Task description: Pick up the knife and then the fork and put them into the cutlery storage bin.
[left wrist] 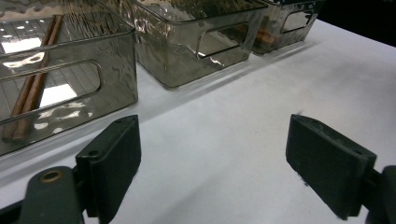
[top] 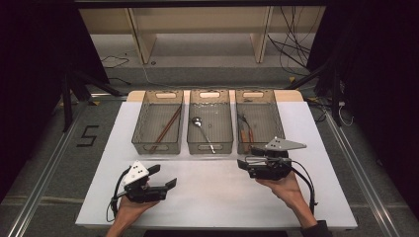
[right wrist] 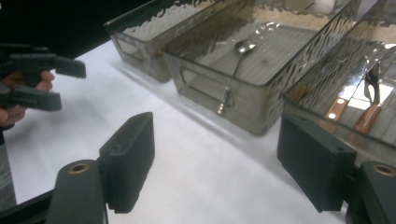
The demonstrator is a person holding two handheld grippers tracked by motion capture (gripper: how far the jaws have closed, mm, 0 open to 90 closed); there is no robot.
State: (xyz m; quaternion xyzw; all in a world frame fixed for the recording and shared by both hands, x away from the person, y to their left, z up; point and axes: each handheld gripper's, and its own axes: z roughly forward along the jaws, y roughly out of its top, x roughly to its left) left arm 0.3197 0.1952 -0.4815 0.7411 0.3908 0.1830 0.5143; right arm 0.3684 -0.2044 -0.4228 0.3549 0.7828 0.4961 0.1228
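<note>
Three smoked-plastic bins (top: 209, 121) line a white tabletop (top: 212, 192) in a dark, cable-strewn room; left gripper (top: 162, 177) and right gripper (top: 245, 159) hover, jaws apart, empty.

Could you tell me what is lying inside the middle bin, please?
Inside the middle bin lies one metal spoon, bowl toward the far end, handle running to the near wall. The handle's tip blurs behind the rippled plastic in the right gripper view; nothing else shows there.

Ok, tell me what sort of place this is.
Probably a lab or studio rigged for recording handling demos, not a kitchen. Black curtains close in a white table, loose cables trail over the floor behind it, and three clear bins of cutlery stand in a neat row like test props.
</note>
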